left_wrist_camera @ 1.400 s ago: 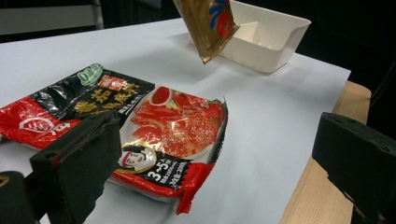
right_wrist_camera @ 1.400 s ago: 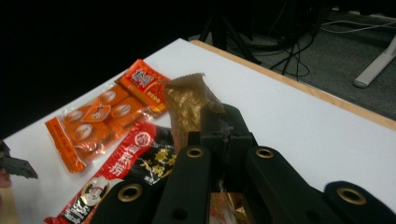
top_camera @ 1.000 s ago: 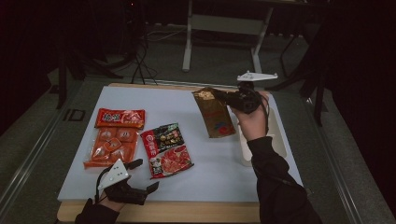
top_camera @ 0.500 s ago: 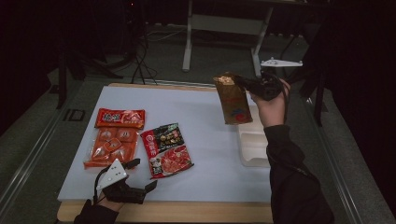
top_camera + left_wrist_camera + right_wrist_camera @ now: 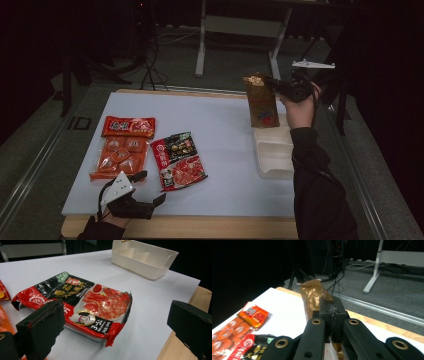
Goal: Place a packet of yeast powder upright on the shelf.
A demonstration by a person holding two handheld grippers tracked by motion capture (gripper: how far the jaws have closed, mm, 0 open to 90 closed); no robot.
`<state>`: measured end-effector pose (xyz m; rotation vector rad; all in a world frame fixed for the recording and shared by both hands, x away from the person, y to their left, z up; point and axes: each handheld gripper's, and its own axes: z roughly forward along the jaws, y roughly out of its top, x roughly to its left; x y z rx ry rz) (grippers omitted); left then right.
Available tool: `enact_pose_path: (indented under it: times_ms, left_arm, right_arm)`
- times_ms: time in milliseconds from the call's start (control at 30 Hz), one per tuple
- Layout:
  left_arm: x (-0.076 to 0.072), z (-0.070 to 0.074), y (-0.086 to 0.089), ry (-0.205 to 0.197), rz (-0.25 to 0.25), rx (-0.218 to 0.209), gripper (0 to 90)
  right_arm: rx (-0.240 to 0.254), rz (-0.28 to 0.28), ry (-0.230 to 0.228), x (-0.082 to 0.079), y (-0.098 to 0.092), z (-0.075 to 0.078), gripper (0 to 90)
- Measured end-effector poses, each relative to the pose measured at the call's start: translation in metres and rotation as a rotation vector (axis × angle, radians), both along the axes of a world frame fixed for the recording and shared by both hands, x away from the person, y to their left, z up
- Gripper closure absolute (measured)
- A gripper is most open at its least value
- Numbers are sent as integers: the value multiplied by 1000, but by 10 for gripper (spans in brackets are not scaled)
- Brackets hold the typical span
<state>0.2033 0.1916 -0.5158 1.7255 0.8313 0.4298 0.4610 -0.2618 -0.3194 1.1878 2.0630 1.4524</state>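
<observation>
My right tongs (image 5: 272,83) grip the brown packet (image 5: 262,102) by its top; my jaws hide its lower part. My left tongs (image 5: 145,189) rest released on the table (image 5: 220,130).

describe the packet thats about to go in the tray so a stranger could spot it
Start at the white tray on the table's right side. Hanging upright just above its far end is the brown-gold packet, pinched at its top by the right tongs. The other packets are red or orange and lie flat.

The right gripper (image 5: 272,83) has lifted the brown-gold foil packet (image 5: 261,101) off the table. The packet now hangs upright above the far end of the white plastic tray (image 5: 274,155).
</observation>
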Motion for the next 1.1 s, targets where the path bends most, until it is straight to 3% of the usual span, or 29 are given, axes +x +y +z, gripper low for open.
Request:
enact_pose_path:
  times_ms: [100,467,800,867,1100]
  left_arm:
    - [-1,0,1,0,4,1,20]
    - [-2,-1,3,6,3,1,19]
    - [-3,-1,5,9,7,-3,20]
    - [-3,-1,5,9,8,-1,20]
    - [-3,-1,4,9,5,1,20]
  right_arm:
    - [22,-9,12,6,-7,-2,900]
    - [11,-83,28,26,-19,-22,900]
    - [22,-99,25,39,-21,-41,900]
    - [40,-95,46,40,-21,-45,900]
    - [25,-116,80,41,-22,-56,900]
